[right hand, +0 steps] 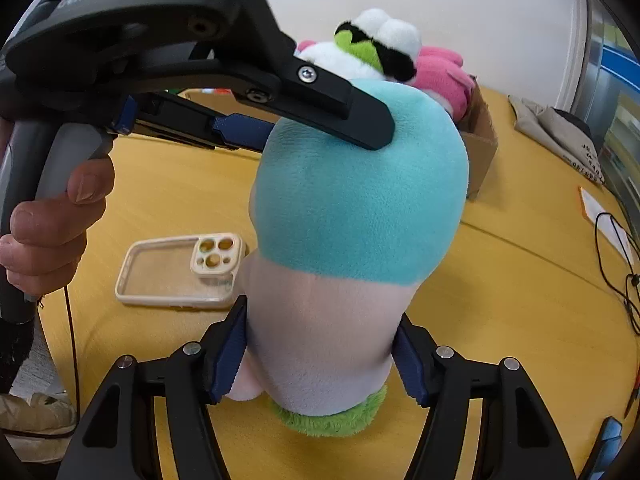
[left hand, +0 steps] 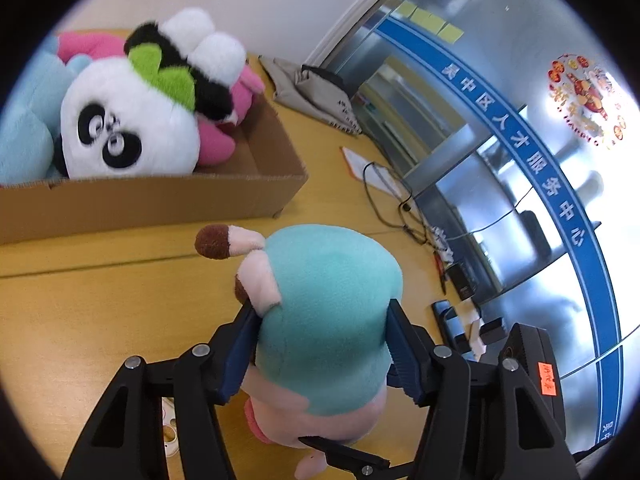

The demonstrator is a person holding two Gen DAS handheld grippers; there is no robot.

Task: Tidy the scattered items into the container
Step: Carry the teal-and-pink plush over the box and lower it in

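A teal and pink plush toy (left hand: 324,312) stands on the yellow table, also in the right wrist view (right hand: 352,240). My left gripper (left hand: 320,320) is shut on its teal upper part. My right gripper (right hand: 322,344) is shut on its pink lower body, above a green fuzzy base (right hand: 332,420). The left gripper's finger (right hand: 344,116) presses the toy's top in the right wrist view. A cardboard box (left hand: 160,204) at the back holds a panda plush (left hand: 128,132), a pink plush (left hand: 216,144) and a light blue plush (left hand: 24,128).
A clear phone case (right hand: 180,272) lies on the table left of the toy. A grey cloth bag (left hand: 316,92), papers and black cables (left hand: 396,204) lie along the right edge by a glass wall. A hand (right hand: 44,232) holds the left gripper's handle.
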